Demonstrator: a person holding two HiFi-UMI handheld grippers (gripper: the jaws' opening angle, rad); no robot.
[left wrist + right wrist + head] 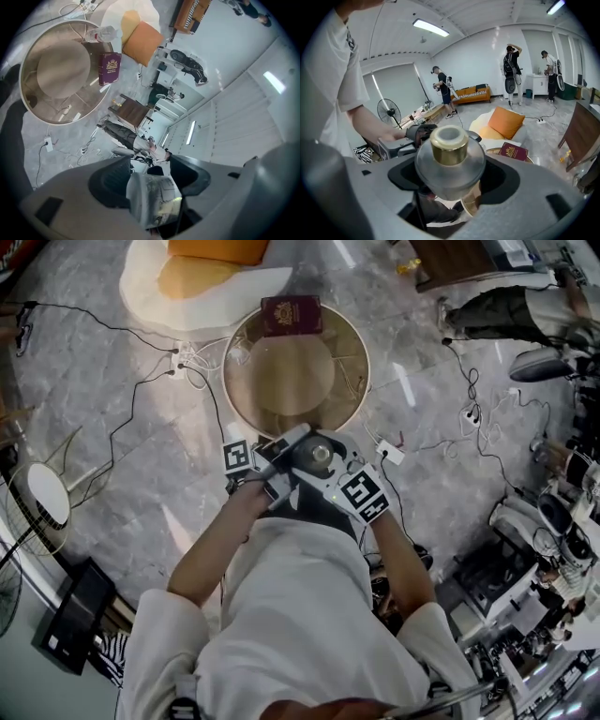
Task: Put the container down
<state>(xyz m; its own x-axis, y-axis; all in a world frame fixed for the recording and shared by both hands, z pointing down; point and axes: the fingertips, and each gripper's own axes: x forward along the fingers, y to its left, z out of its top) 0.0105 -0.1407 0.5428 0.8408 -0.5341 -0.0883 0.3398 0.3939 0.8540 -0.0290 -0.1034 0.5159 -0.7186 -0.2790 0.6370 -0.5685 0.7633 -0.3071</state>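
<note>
The container point(320, 454) is a clear round flask with a gold neck, held in the air just before the near rim of the round glass table point(362, 362). My right gripper point(317, 471) is shut on its body point(449, 161), neck pointing up. My left gripper point(292, 444) reaches in from the left, its jaws either side of the same flask, which shows as a whitish shape point(152, 199) between them. I cannot tell whether the left pads press on it. A dark red passport point(291, 315) lies at the table's far edge.
A clear plastic bottle point(101, 33) lies by the table's rim. Cables and a power strip point(178, 362) run over the marble floor. An orange and a white cushion point(202, 282) lie beyond the table. A fan point(42, 495) stands left; people point(443, 89) stand far off.
</note>
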